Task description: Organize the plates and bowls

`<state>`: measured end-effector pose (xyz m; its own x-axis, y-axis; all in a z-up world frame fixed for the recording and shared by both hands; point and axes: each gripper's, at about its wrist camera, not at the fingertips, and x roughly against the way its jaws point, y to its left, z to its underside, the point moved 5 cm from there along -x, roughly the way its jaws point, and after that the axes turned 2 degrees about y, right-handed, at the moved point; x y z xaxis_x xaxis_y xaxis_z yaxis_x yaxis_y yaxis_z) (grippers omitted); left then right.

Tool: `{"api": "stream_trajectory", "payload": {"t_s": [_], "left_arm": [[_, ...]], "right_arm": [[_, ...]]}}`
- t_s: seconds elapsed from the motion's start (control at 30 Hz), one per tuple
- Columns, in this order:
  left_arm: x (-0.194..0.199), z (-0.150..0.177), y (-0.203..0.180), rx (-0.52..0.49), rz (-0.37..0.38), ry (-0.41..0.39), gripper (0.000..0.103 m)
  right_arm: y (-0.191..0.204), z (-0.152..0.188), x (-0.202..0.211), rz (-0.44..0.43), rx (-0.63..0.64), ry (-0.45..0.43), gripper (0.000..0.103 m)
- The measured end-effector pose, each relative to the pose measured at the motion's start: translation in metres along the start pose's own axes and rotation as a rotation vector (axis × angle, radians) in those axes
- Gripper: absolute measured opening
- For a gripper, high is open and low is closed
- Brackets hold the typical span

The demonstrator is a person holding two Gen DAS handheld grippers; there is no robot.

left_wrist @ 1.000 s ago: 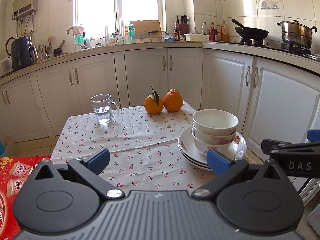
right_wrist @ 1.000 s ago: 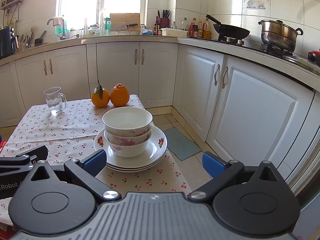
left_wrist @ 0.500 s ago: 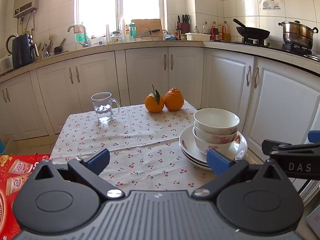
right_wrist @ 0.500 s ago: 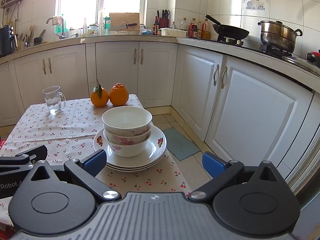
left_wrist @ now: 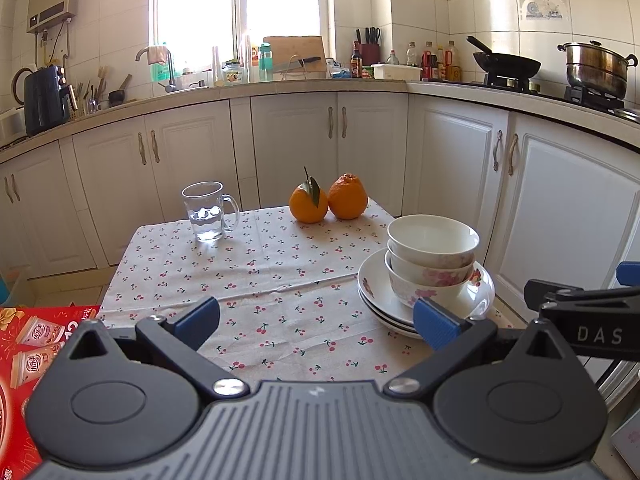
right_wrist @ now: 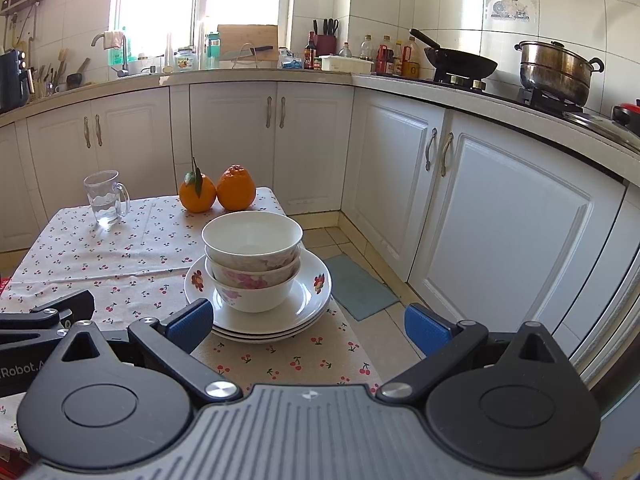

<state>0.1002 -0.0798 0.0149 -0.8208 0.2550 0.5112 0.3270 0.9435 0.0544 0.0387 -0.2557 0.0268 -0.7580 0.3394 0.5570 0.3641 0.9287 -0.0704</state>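
Observation:
Three nested white bowls with pink flowers stand on a stack of white plates at the right edge of the cherry-print table. My left gripper is open and empty, above the table's near side, left of the stack. My right gripper is open and empty, just in front of the stack; its side also shows in the left wrist view.
A glass mug with water and two oranges stand at the table's far side. A red box lies left of the table. White cabinets run close on the right.
Both grippers have drifted slightly; the view shifts a little. The bowls and plates have not moved, and both grippers stay open.

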Motion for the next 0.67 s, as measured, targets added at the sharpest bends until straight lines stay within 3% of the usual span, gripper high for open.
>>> {"api": "stream_trajectory", "payload": {"t_s": [0.67], "left_arm": [[-0.0017,-0.0001,-0.0003,0.004,0.003,0.004,0.102]], "right_arm": [[-0.0002,0.0003,-0.0001,0.001,0.001,0.000,0.103]]}}
